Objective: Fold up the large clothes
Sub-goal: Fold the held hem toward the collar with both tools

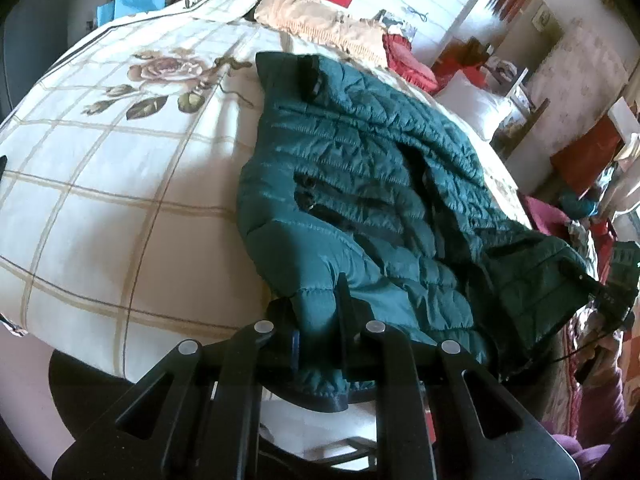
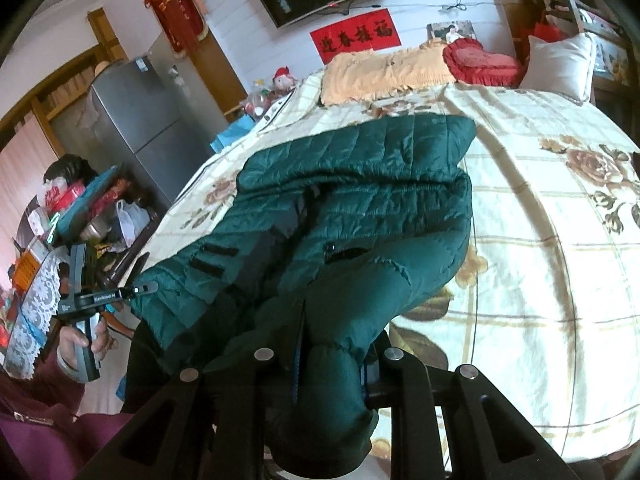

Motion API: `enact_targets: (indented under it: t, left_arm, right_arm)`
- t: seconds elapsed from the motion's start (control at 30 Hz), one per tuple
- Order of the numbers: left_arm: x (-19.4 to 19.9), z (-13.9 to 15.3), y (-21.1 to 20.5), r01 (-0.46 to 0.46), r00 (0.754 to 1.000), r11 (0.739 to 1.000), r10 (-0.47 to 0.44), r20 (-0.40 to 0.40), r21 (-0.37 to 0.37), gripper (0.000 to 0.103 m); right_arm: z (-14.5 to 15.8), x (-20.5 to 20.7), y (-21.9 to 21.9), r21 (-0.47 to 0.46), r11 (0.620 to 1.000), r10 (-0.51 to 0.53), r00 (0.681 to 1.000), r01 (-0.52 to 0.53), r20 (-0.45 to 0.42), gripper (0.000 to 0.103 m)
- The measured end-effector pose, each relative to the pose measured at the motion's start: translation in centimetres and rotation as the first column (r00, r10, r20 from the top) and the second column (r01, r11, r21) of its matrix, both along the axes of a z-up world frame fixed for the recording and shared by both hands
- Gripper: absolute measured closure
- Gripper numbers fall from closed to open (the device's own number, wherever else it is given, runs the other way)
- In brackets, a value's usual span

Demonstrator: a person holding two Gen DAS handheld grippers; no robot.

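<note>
A dark green quilted jacket (image 1: 372,184) lies spread on a cream bedspread with a flower print (image 1: 120,184). My left gripper (image 1: 316,320) is shut on the jacket's near edge, with cloth bunched between the fingers. In the right wrist view the jacket (image 2: 360,208) lies partly folded over itself, and my right gripper (image 2: 332,360) is shut on a cuffed end of a sleeve (image 2: 324,412). The left gripper (image 2: 132,292) also shows there at the jacket's left edge, held by a hand.
A peach blanket (image 2: 384,72), a red heart cushion (image 2: 480,60) and a white pillow (image 2: 560,64) lie at the bed's far end. A grey fridge (image 2: 136,120) and a cluttered table (image 2: 72,216) stand left of the bed.
</note>
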State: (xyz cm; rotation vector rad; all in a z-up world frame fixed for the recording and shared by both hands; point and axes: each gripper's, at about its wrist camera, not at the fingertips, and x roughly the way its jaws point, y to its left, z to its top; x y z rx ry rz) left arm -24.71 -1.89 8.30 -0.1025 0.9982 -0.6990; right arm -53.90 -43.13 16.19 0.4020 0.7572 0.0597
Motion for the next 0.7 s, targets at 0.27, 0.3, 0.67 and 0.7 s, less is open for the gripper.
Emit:
enact_targets:
  t: [0.27,0.3,0.67,0.7]
  left_arm:
    - [0.7,2.1,0.3,-0.034,0.998,0.998,0.036,0.041,-0.056,0.091]
    - [0.8,2.2,0.2,-0.036,0.998,0.998,0.039,0.046,-0.057,0.091]
    - [2.4,5.3,-1.3,-0.073,0.989,0.993,0.085,0.123,-0.095,0.091]
    - [2.5,5.5,-1.4,-0.075,0.988,0.993,0.087,0.129,-0.096,0.091]
  right_arm:
    - [1.2,0.7,-0.7,-0.008,0.999,-0.032,0.999,0.033,0.039,0.085]
    - [1.3,0.8,-0.8,-0.01,0.999,-0.036,0.998,0.036,0.042,0.085]
    - [2.8,2.1,-2.4,-0.031,0.996,-0.081,0.993,0.084,0.082,0.085]
    - [2.9,2.2,-2.4,-0.039,0.996,-0.082,0.993,0.085,0.084,0.085]
